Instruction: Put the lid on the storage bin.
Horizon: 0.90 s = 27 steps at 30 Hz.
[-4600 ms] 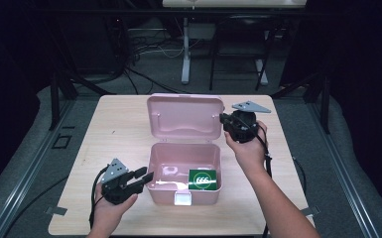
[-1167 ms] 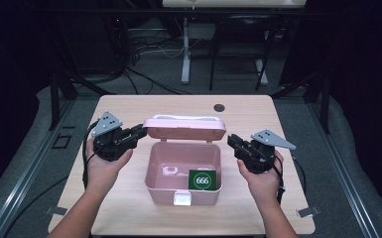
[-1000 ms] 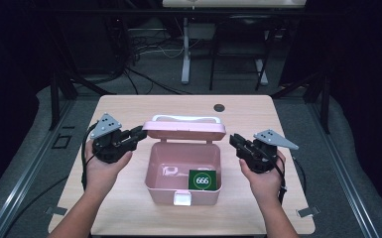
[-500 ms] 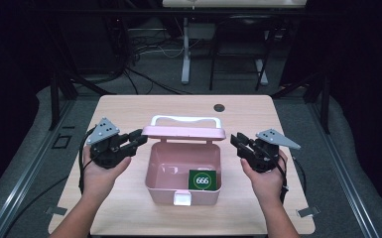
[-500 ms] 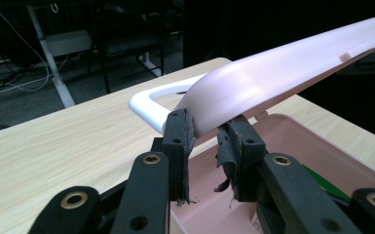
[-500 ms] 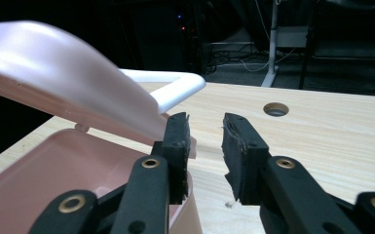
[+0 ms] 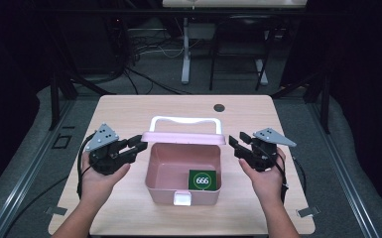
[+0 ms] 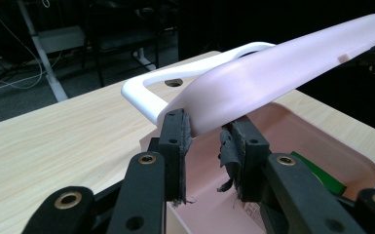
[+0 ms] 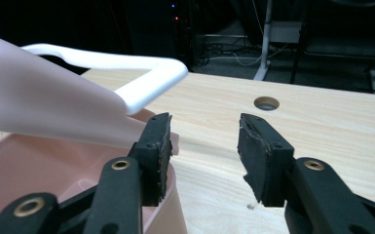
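A pink plastic box (image 7: 162, 193) stands open in the middle of the table, with a green card marked 666 (image 7: 202, 180) on its floor. Its pink lid (image 7: 183, 138) slants half-lowered over the back of the box, white handle (image 7: 186, 120) behind it. My left gripper (image 7: 140, 145) is at the lid's left end. Its jaws have just been opening, and the lid's corner (image 8: 234, 92) lies loosely between them (image 8: 207, 129). My right gripper (image 7: 233, 147) is at the lid's right end. Its jaws have just been opening too, with nothing between them (image 9: 203, 127); the lid (image 9: 44, 107) lies beside the left jaw.
The light wooden table has a round cable hole (image 7: 220, 107) behind the box. Bare tabletop lies on both sides of the box. Dark floor, cables and desk legs lie beyond the far edge.
The lid has tipped forward and down from nearly upright. Both grippers' jaws have spread apart from the lid's ends. The hands have stayed close to where they were.
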Tool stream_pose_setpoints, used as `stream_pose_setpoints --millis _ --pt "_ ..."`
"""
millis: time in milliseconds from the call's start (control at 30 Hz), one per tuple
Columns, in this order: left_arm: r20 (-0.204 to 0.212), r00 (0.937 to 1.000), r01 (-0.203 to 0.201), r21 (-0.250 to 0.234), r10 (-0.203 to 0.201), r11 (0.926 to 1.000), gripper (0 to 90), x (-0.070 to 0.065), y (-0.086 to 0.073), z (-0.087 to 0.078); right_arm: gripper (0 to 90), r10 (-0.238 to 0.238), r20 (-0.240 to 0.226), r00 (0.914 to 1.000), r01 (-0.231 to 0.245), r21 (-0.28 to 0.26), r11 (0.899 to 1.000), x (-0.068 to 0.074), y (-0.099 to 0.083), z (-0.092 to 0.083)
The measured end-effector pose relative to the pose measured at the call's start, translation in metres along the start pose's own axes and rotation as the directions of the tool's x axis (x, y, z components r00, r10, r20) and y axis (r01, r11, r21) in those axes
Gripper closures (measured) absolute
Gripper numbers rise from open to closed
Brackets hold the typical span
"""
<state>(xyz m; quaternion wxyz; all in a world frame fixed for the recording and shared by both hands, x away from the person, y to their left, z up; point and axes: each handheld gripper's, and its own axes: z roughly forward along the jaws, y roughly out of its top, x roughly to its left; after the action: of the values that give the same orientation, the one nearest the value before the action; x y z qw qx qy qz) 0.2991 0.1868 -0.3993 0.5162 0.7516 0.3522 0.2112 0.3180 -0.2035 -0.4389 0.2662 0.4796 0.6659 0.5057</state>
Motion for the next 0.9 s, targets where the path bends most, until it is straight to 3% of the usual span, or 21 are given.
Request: stream_pose_setpoints --millis 267,500,900 --pt "0.009 1.0000 0.002 0.001 -0.002 1.0000 70.4 -0.003 -0.008 -0.003 47.8 0.017 0.005 0.9998 -0.017 0.026 1.000 -0.009 -0.005 0.007" --pt "0.017 0.9998 0.004 0.001 -0.004 1.0000 69.2 -0.005 -0.014 -0.005 45.2 -0.005 0.034 0.9994 0.003 0.044 0.999 -0.014 -0.007 0.009" --pt "0.025 0.9997 0.007 0.000 -0.007 1.0000 67.5 -0.009 -0.027 -0.008 43.4 0.002 0.049 0.9988 -0.005 0.052 0.999 -0.019 -0.009 0.011"
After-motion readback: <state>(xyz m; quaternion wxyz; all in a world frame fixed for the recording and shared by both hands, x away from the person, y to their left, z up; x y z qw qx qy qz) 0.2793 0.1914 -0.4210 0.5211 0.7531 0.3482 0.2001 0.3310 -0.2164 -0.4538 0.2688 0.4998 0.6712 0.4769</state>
